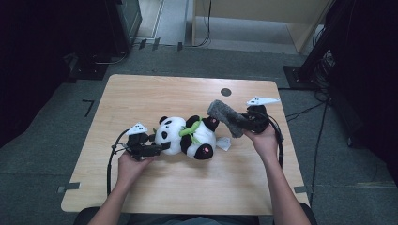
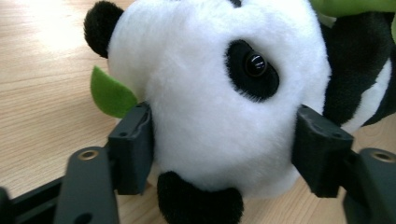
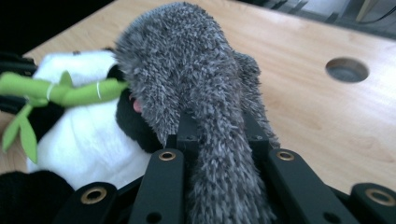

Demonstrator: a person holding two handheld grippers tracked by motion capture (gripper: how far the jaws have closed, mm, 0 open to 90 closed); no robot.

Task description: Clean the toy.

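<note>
I read this as a lab or recording studio room: I work at a bare wooden table (image 1: 141, 98) with a cable grommet hole (image 1: 225, 92), on grey carpet marked with tape (image 1: 88, 106), with black equipment stands (image 1: 319, 47) and loose cables (image 1: 305, 112) around it.

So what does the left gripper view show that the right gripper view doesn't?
Left gripper view: the panda's face up close, its glossy eye, the left tool clamped on both sides of the head. Right gripper view: a fuzzy grey cloth pinched in the right tool, and a round hole in the table. Both: the toy's white fur, green leaves, wooden tabletop.
</note>
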